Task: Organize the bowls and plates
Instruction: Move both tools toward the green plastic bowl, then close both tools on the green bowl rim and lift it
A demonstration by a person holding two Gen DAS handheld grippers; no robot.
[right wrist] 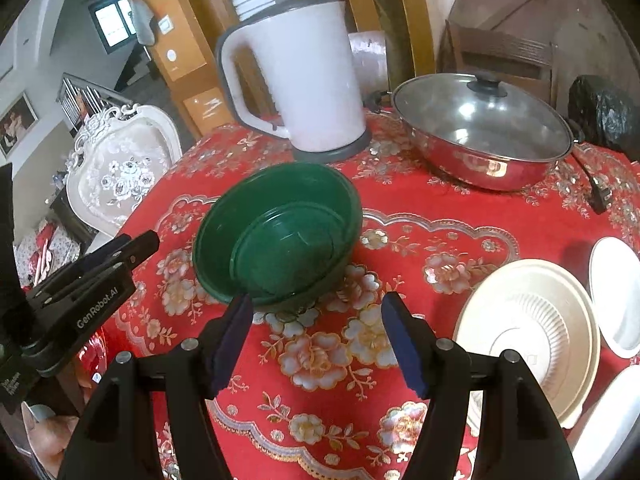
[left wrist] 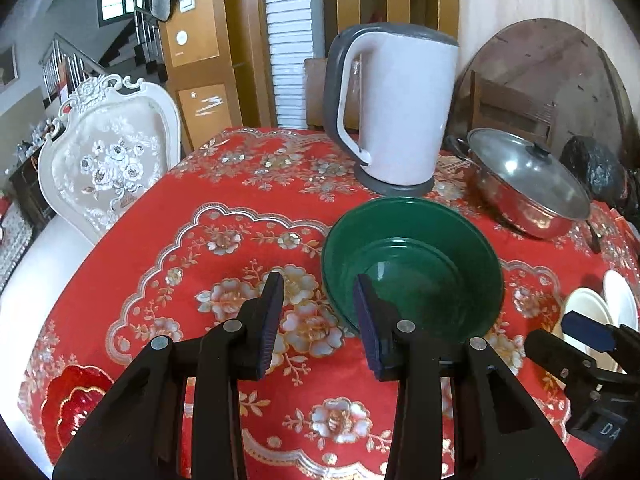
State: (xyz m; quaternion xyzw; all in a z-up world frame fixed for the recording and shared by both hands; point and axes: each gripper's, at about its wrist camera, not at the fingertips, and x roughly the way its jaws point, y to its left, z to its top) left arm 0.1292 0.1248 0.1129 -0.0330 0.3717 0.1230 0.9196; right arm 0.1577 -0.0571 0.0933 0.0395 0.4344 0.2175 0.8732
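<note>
Both claws gape empty near green bowl (right wrist: 276, 240); kettle (right wrist: 304, 76), pot (right wrist: 480, 136) behind

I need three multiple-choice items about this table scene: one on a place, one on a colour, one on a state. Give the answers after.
1. Where does the kettle stand?
A. behind the green bowl
B. inside the pot
C. on the chair

2. What colour is the tablecloth?
A. blue
B. red
C. yellow

3. How is the steel pot?
A. uncovered
B. upside down
C. covered by a glass lid

Answers: 1 A, it stands farther back, beyond the bowl. 2 B, red with flowers. 3 C, the lid with its knob sits on it.
</note>
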